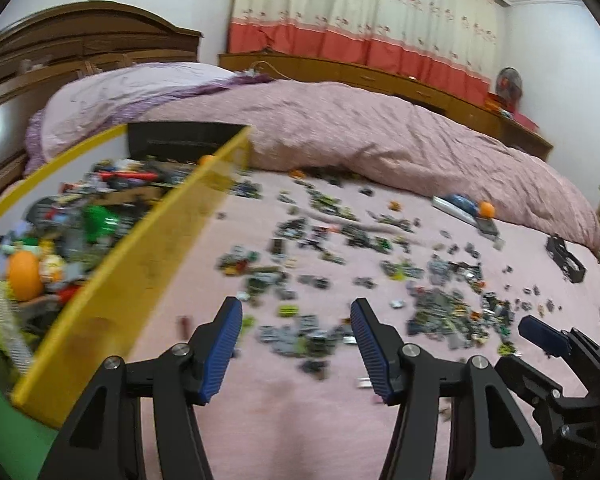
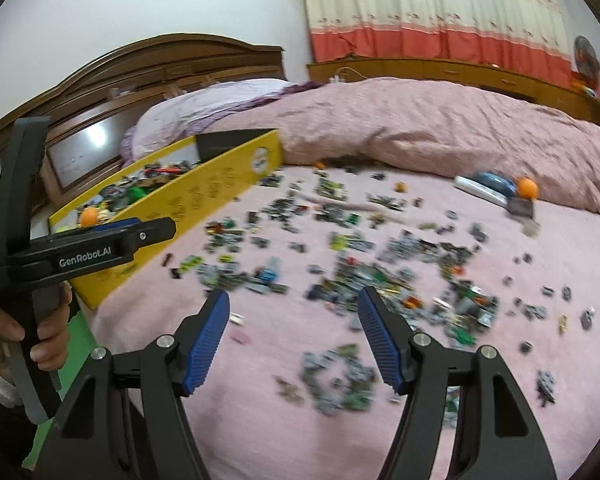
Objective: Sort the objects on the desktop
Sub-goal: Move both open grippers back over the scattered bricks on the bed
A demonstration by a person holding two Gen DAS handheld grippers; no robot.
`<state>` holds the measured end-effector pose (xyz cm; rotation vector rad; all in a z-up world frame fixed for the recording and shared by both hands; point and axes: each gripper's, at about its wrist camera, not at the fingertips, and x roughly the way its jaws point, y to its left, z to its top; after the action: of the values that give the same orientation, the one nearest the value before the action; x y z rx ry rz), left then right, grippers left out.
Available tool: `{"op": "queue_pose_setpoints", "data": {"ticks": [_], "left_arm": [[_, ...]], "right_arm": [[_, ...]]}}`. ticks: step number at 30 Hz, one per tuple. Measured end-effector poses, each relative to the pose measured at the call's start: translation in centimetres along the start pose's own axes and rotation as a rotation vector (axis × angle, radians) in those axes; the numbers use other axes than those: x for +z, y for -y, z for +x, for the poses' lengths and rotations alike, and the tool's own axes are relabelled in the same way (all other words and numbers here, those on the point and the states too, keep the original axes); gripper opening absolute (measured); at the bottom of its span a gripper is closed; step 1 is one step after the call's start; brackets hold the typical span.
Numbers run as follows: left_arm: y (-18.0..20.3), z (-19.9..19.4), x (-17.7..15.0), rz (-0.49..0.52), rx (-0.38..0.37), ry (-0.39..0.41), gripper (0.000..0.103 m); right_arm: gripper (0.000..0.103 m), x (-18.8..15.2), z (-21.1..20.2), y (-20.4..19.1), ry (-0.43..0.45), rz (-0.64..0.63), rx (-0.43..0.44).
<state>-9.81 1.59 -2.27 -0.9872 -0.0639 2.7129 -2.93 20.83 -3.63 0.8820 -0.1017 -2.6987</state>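
My left gripper [image 1: 296,312] is angled downward, its two blue-padded fingers [image 1: 224,344] spread wide with nothing gripped between them. My right gripper [image 2: 294,306] has the same downward tilt; its fingers [image 2: 206,340] are also parted and grip nothing. From the right wrist view I see my left gripper from the side at the left edge, its black body roughly level, with my left hand [image 2: 40,332] wrapped around the handle below it, fingers curled on the grip, and a pale sleeve at the wrist. From the left wrist view, one blue-tipped finger of my right gripper shows at the lower right edge. Both views are blurred.
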Motion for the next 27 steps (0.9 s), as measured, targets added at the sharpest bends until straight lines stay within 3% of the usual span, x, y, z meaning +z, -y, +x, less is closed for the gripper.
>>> {"op": "queue_pose_setpoints", "data": {"ticks": [3,12,27], "left_arm": [[2.2,2.1,-0.2,0.011,-0.065,-0.03,0.058],[8.7,8.1,0.2,0.122,-0.15,-0.08,0.058],[10.7,14.7,1.9,0.11,-0.1,-0.151,0.058]], "right_arm": [[0.068,-0.1,-0.4,1.7,0.008,0.021,-0.022],[0.068,-0.7,-0.8,6.0,-0.006,0.068,-0.085],[0.068,-1.4,0.0,10.2,-0.049,0.118,-0.085]]}}
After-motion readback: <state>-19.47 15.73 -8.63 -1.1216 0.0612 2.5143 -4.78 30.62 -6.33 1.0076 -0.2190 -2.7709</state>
